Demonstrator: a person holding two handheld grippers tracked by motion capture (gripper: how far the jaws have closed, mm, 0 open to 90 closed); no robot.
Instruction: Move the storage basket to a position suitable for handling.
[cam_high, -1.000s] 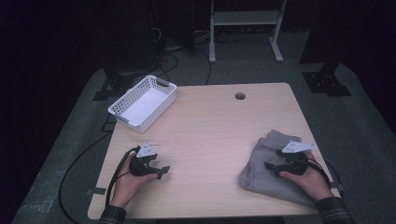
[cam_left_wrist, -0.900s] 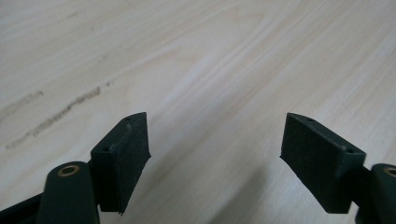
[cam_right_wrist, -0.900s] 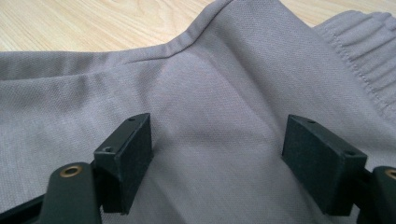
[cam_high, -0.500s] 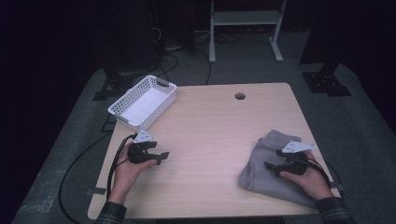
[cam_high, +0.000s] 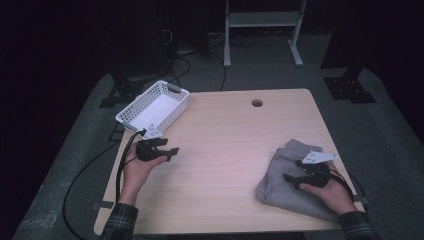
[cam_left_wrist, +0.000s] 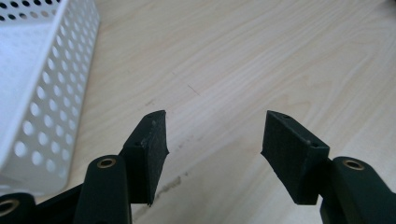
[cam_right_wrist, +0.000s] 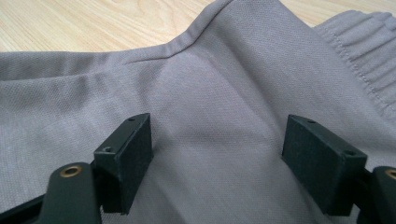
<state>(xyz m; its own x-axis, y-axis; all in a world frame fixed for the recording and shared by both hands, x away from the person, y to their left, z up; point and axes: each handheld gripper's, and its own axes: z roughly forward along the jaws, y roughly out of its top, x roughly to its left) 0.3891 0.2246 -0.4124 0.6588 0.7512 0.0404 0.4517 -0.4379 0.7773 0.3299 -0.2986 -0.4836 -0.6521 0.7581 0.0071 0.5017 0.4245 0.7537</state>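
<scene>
Nothing is gripped yet. The right gripper (cam_high: 295, 178) hovers over the folded grey garment (cam_right_wrist: 210, 107) with jaws spread, cloth below them, unpinched. The left gripper (cam_left_wrist: 212, 149), jaws just closing on nothing, hangs beside the white basket (cam_left_wrist: 32, 93) above bare bench (cam_high: 230, 135). Grasping and moving remain.

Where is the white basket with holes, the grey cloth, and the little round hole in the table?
white perforated plastic basket (cam_high: 176, 105), high view, on its right side wall.
folded grey fabric garment (cam_high: 280, 187), high view, on its flat left part.
small round hole in the wooden tabletop (cam_high: 257, 103), high view, on the hole's middle.
</scene>
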